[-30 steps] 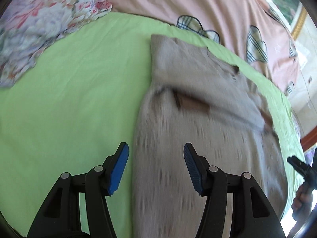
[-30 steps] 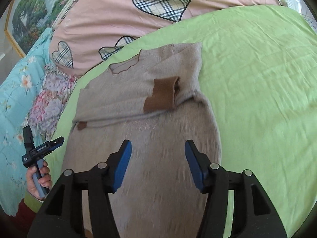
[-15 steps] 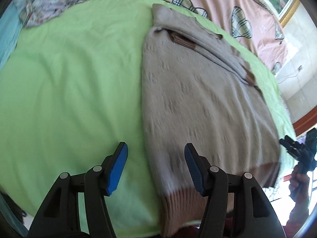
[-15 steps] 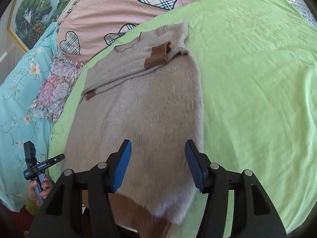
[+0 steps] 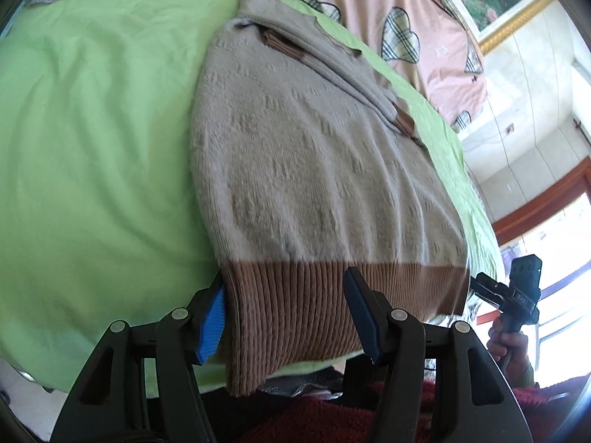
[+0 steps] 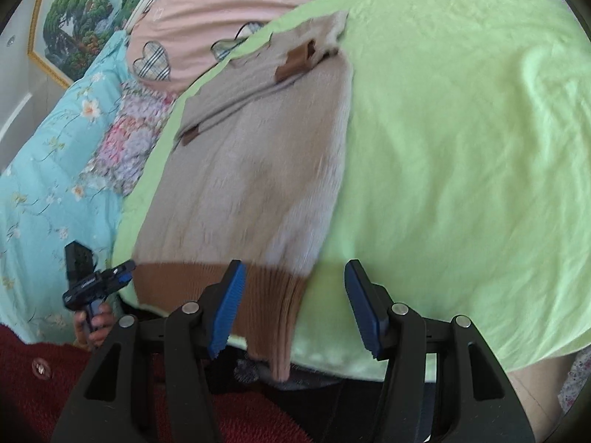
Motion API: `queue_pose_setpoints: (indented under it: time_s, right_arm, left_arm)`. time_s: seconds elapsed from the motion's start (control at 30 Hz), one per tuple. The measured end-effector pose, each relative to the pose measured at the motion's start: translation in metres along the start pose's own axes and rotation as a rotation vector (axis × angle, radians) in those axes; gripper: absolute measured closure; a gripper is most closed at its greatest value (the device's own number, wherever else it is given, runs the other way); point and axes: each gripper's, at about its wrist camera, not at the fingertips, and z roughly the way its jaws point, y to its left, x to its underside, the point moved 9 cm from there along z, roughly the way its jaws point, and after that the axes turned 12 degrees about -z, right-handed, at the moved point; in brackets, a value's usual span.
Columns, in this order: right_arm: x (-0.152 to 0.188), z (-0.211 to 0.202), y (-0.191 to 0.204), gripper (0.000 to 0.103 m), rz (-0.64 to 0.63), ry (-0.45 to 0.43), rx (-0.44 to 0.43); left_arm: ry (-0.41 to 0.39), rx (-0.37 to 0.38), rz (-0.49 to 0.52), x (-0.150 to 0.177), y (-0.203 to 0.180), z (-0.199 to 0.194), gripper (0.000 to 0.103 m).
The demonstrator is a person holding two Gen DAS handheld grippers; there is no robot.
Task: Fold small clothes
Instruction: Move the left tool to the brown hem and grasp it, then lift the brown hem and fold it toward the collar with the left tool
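A beige knit sweater (image 5: 314,170) (image 6: 251,170) lies flat on the green sheet (image 5: 92,147), sleeves folded across its chest, brown cuffs (image 5: 284,46) showing. Its brown ribbed hem (image 5: 295,295) hangs over the near bed edge. My left gripper (image 5: 286,317) is open, and the hem's left corner lies between its blue pads without being pinched. My right gripper (image 6: 295,308) is open around the hem's right corner (image 6: 277,306). Each gripper also shows in the other's view, the right gripper (image 5: 491,289) and the left gripper (image 6: 123,271), both held in a hand.
A pink quilt with plaid hearts (image 5: 424,18) lies behind the sweater. A turquoise floral cover (image 6: 48,155) and a flowered blanket (image 6: 129,136) lie to the left. The person's dark red garment (image 6: 44,380) is close below the bed edge.
Both grippers drew back from over the sweater's body to its near hem and dropped lower. The hem corners now sit between the jaws, which stand as wide as before.
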Motion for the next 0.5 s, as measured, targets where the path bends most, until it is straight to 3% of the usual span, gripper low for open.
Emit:
queue_pose_setpoints:
  time_s: [0.17, 0.27, 0.3, 0.33, 0.37, 0.4, 0.43, 0.5]
  right_arm:
    - [0.005, 0.018, 0.014, 0.045, 0.058, -0.043, -0.199]
    - [0.007, 0.028, 0.024, 0.047, 0.022, -0.044, -0.226]
    - [0.008, 0.028, 0.025, 0.048, 0.024, -0.047, -0.232]
    - [0.009, 0.028, 0.021, 0.060, 0.040, -0.046, -0.234]
    - [0.012, 0.030, 0.016, 0.083, 0.056, -0.033, -0.226]
    - [0.016, 0.033, 0.010, 0.095, 0.070, -0.012, -0.210]
    - [0.018, 0.034, 0.008, 0.095, 0.074, -0.004, -0.207]
    - [0.017, 0.026, 0.013, 0.095, 0.063, -0.030, -0.221]
  left_arm:
    - [-0.005, 0.015, 0.015, -0.001, -0.007, 0.008, 0.042]
    - [-0.003, 0.032, 0.020, 0.000, -0.007, 0.009, 0.044]
    - [-0.003, 0.041, 0.016, -0.001, -0.005, 0.009, 0.050]
    - [-0.002, 0.049, 0.010, -0.001, -0.003, 0.009, 0.057]
    - [0.001, 0.058, 0.000, -0.002, 0.000, 0.009, 0.061]
    - [0.004, 0.063, -0.010, -0.003, 0.003, 0.009, 0.073]
    - [0.013, 0.071, -0.025, -0.004, 0.007, 0.008, 0.090]
    - [0.013, 0.091, -0.041, -0.004, 0.011, 0.002, 0.096]
